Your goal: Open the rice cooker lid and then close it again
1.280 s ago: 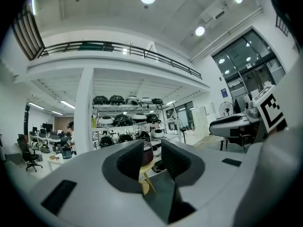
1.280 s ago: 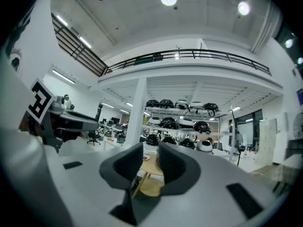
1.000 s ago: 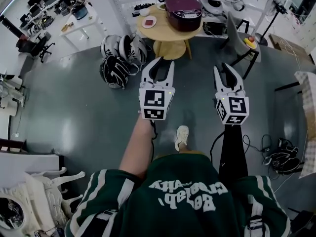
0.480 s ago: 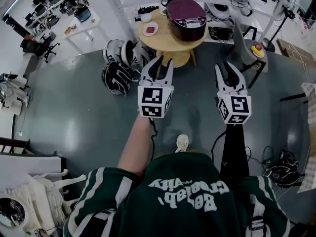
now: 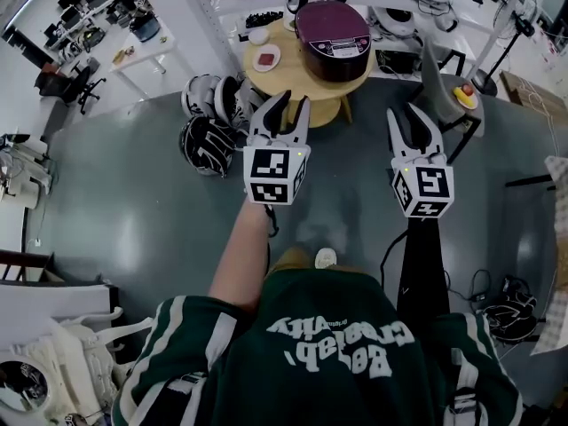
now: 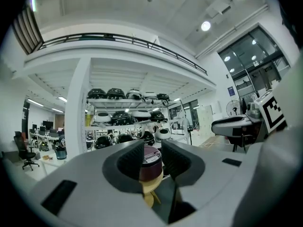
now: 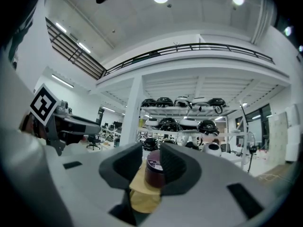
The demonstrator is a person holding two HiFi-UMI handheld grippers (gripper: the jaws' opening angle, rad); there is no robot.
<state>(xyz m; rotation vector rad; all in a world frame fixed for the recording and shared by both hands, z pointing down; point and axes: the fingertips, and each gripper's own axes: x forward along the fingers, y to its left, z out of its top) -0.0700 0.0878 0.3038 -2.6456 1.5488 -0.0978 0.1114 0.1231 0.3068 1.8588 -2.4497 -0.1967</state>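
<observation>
The maroon rice cooker (image 5: 333, 27), lid down, sits on the round wooden desk (image 5: 297, 76) at top centre. Lower in the frame, well apart from it, the left hand-held gripper (image 5: 293, 101) and right hand-held gripper (image 5: 406, 112) both hang released, grasping nothing.

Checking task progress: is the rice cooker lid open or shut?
Shut: the lid lies flat atop the rice cooker on the round table.

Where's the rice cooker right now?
The rice cooker sits top centre in the head view, on the round wooden table, right of a small plate.
</observation>
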